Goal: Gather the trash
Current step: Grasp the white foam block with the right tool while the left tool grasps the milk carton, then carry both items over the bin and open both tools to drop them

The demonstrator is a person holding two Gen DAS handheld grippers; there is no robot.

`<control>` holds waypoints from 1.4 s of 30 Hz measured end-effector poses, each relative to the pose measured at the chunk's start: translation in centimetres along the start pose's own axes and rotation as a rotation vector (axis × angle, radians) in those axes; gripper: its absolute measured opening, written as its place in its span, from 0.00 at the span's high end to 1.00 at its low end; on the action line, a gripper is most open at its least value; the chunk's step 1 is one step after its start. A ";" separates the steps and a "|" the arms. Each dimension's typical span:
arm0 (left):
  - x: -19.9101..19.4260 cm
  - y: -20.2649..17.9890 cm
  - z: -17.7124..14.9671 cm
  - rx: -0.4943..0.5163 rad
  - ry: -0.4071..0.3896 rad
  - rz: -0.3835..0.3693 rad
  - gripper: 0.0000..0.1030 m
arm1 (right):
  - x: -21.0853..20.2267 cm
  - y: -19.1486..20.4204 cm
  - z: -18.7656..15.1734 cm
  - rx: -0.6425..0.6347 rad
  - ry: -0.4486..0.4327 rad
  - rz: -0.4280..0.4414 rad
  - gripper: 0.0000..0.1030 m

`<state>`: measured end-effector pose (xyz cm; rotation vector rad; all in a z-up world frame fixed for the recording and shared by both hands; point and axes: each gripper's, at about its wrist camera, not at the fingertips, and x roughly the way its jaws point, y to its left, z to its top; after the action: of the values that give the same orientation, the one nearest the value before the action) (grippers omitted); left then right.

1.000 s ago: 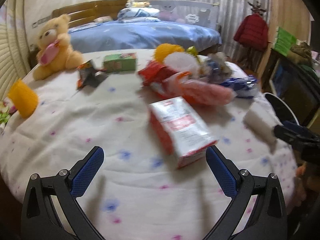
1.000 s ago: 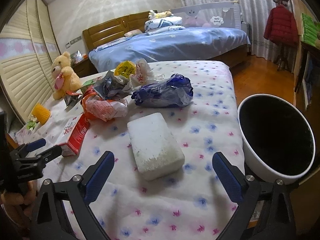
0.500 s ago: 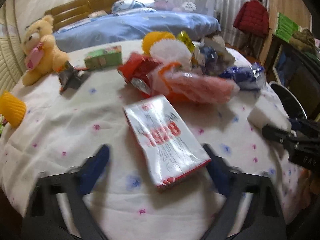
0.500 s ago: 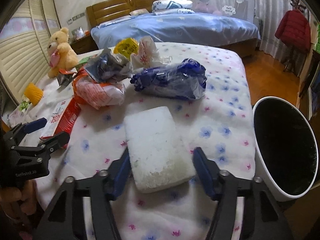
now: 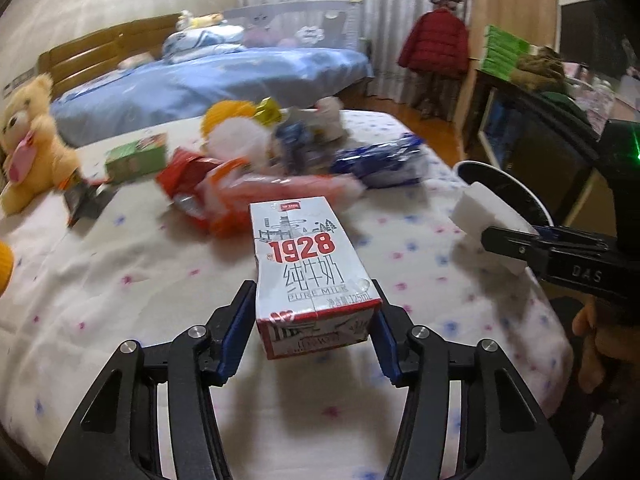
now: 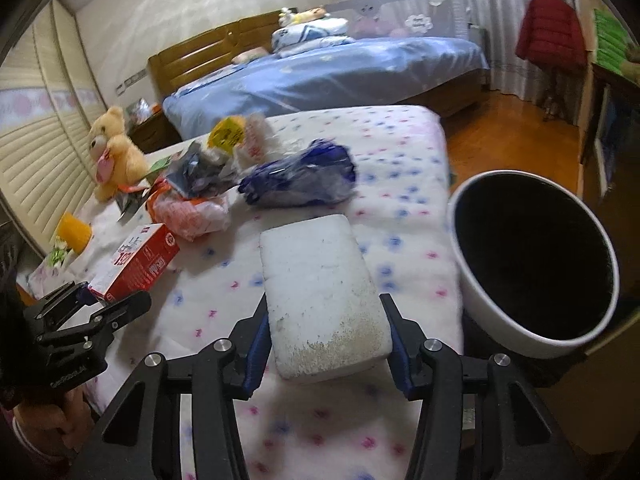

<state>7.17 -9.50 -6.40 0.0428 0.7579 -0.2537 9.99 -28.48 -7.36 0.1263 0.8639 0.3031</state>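
My left gripper (image 5: 314, 340) is shut on a red and white milk carton (image 5: 310, 272) marked 1928 and holds it above the flowered bedspread (image 5: 120, 280). My right gripper (image 6: 326, 340) is shut on a white foam block (image 6: 320, 284), lifted off the bed. The carton also shows in the right wrist view (image 6: 138, 260), and the foam block in the left wrist view (image 5: 488, 224). A white trash bin (image 6: 536, 340) with a black inside stands just right of the bed.
A pile of wrappers lies mid-bed: an orange-pink bag (image 6: 192, 212), a blue bag (image 6: 304, 180), a grey bag (image 6: 200, 172). A green box (image 5: 136, 158), a teddy bear (image 6: 114, 152) and a yellow cup (image 6: 74, 232) sit at the left. A blue bed stands behind.
Both grippers closed from wide open: the left on the milk carton, the right on the foam block. Both items have been lifted off the bedspread.
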 end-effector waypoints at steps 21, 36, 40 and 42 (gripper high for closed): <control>1.0 -7.5 2.7 0.140 -0.033 -0.161 0.51 | -3.8 -6.5 -0.1 0.129 -0.075 -0.086 0.51; 2.3 -11.7 4.4 0.212 -0.032 -0.226 0.51 | -5.0 -11.3 -0.5 0.215 -0.088 -0.157 0.51; 2.7 -12.2 4.7 0.227 -0.031 -0.232 0.51 | -5.0 -12.2 -0.7 0.228 -0.086 -0.167 0.51; 2.9 -12.5 4.9 0.234 -0.030 -0.235 0.51 | -5.0 -12.6 -0.7 0.234 -0.084 -0.169 0.51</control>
<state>9.42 -22.86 -4.14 0.1711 0.7010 -0.5654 9.07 -42.01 -7.07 0.2797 0.8186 0.0376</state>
